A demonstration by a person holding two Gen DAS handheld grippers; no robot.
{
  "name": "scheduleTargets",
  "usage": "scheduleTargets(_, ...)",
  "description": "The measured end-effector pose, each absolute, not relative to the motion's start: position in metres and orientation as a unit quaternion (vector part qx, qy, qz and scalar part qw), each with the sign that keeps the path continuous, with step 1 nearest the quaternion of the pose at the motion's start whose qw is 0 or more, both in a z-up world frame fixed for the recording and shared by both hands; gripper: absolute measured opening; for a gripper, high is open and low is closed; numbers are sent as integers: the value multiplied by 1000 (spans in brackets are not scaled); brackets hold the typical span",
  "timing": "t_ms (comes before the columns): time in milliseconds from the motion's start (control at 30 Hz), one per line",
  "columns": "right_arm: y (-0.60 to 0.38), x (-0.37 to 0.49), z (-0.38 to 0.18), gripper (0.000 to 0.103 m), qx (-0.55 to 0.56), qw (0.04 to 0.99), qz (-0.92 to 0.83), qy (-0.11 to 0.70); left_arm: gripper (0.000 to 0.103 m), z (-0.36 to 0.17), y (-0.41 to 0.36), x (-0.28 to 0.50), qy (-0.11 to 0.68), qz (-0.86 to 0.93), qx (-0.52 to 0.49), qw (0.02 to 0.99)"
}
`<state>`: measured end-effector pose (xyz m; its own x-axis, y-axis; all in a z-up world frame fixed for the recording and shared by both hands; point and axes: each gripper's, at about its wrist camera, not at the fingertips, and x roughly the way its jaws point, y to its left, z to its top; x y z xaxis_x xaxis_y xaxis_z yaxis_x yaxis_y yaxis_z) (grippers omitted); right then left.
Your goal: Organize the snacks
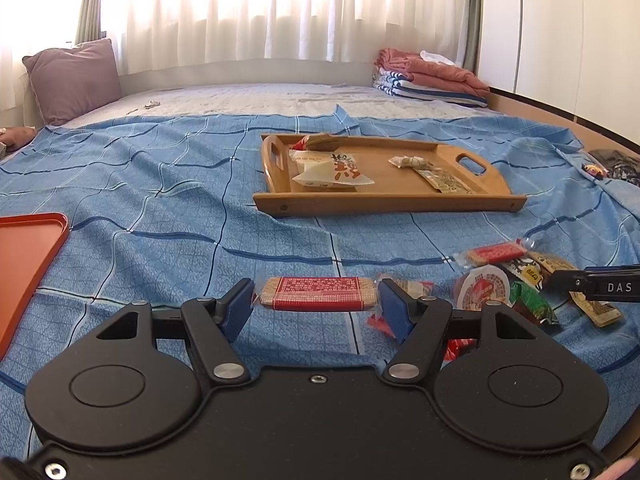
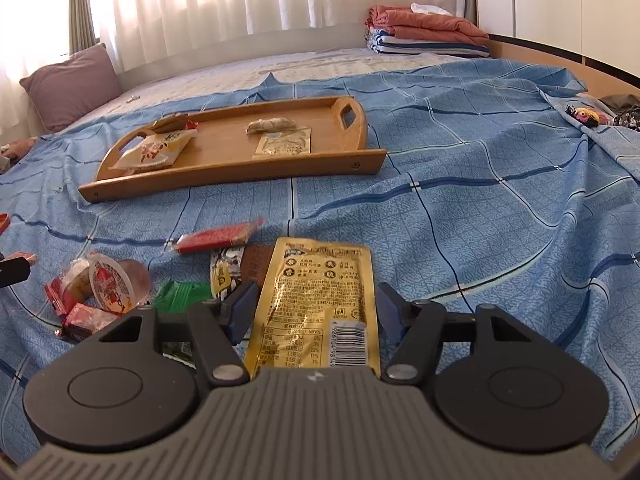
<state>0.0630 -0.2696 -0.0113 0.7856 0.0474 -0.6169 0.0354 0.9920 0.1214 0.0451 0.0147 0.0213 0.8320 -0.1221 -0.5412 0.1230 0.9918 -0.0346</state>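
In the left wrist view my left gripper [image 1: 316,306] is open, its blue pads on either side of a red-labelled cracker pack [image 1: 318,299] lying on the blue bedsheet. In the right wrist view my right gripper [image 2: 314,306] is open around a flat yellow snack packet [image 2: 316,300] on the sheet. A wooden tray [image 1: 384,202] [image 2: 224,174] farther back holds several snacks, among them a white and orange bag [image 1: 332,170] [image 2: 154,150]. A loose pile of snacks [image 1: 516,280] [image 2: 108,288] lies between the grippers. The right gripper's finger [image 1: 600,286] shows at the left view's right edge.
An orange tray [image 1: 24,264] lies at the left. A mauve pillow [image 1: 74,80] sits at the bed's far left, folded blankets [image 1: 432,76] at the far right. A wooden bed frame [image 1: 560,114] runs along the right, with dark items [image 1: 612,166] beside it.
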Motion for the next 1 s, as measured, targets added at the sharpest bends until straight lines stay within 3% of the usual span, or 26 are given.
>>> scheduleTargets(600, -272, 104, 49, 66, 55, 959, 10, 278, 65, 69, 14, 108, 262, -70, -27, 962)
scheduleTargets(1000, -278, 184, 80, 66, 80, 957, 22, 279, 65, 119, 11, 213, 270, -87, -45, 958)
